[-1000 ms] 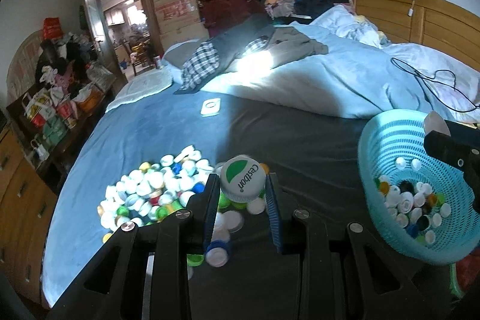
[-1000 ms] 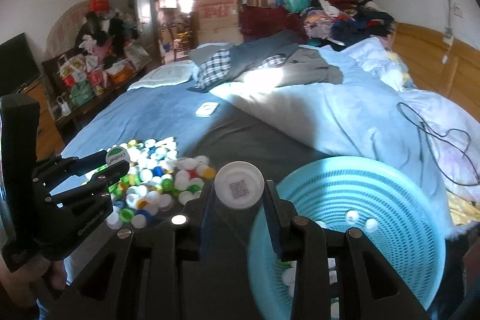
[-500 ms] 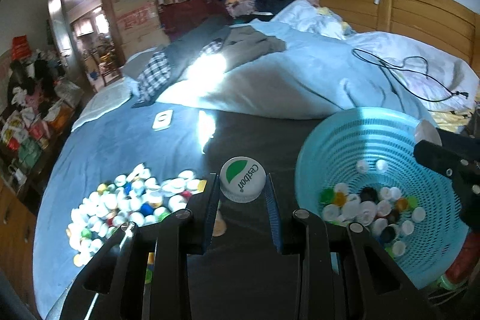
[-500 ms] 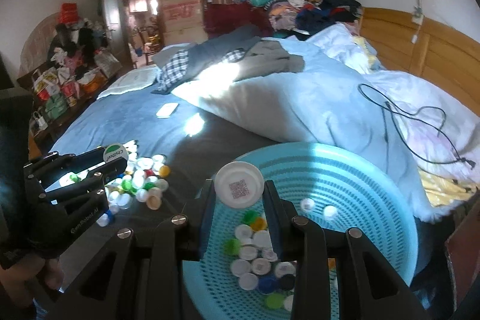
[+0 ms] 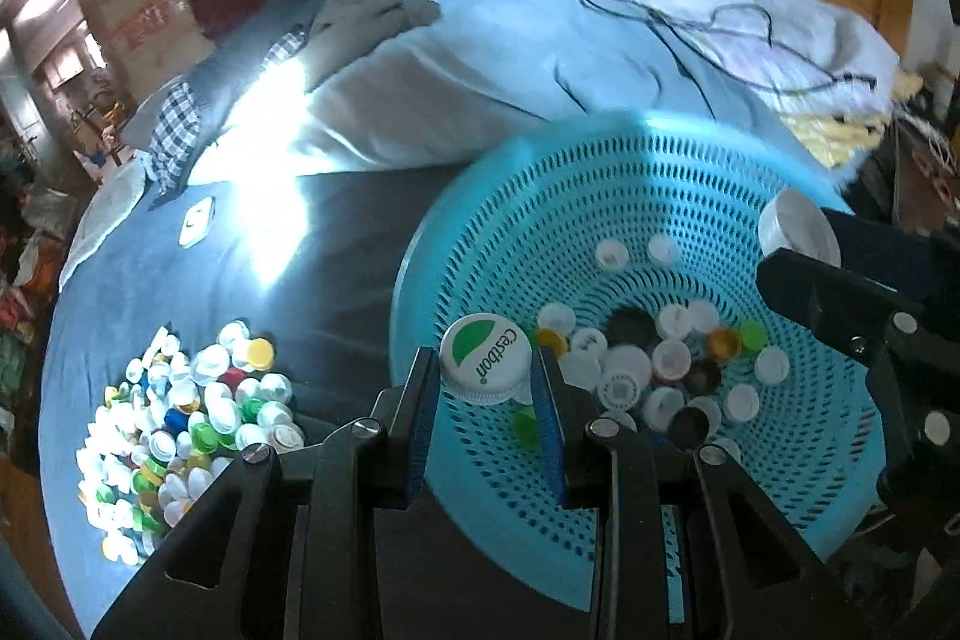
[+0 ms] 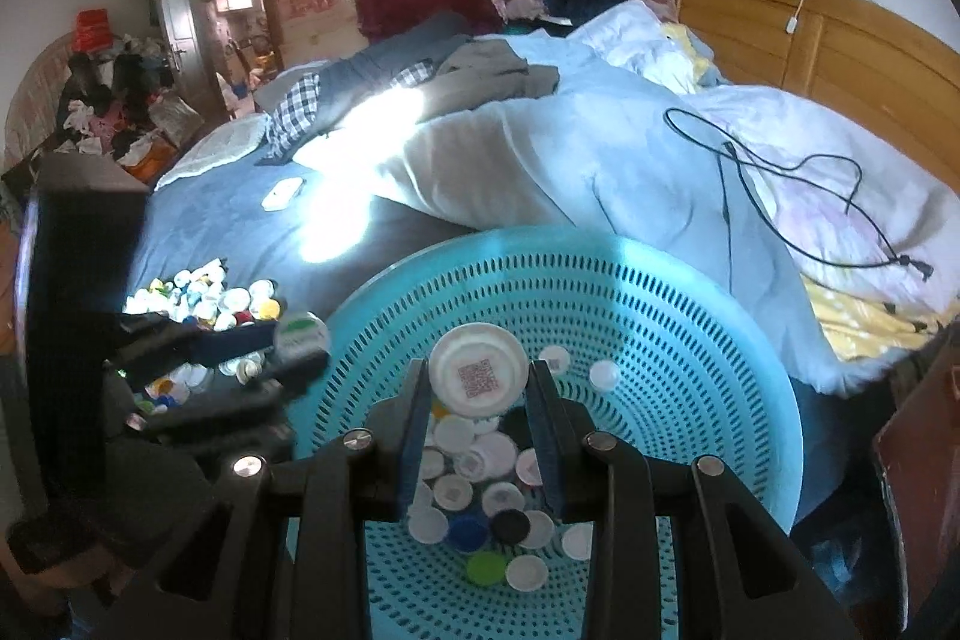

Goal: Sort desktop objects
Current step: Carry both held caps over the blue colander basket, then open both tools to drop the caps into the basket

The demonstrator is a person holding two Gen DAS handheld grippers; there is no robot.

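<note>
Perforated glossy plastic basket [image 5: 600,184], smooth plastic caps [image 5: 186,418], matt cloth bedsheet [image 5: 150,280].

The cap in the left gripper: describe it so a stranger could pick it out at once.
Find the turquoise perforated basket on the bed. At its near-left rim the left gripper pinches a white cap between blue pads. Unlike the plain caps below and the QR-code cap in the right gripper, it bears a green patch and "Cestbon".

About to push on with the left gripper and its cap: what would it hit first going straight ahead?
Probably the blue basket. The left gripper, shut on the green-and-white cap, points over the near rim at the far inner wall; depth is unclear, so judge it roughly.
</note>
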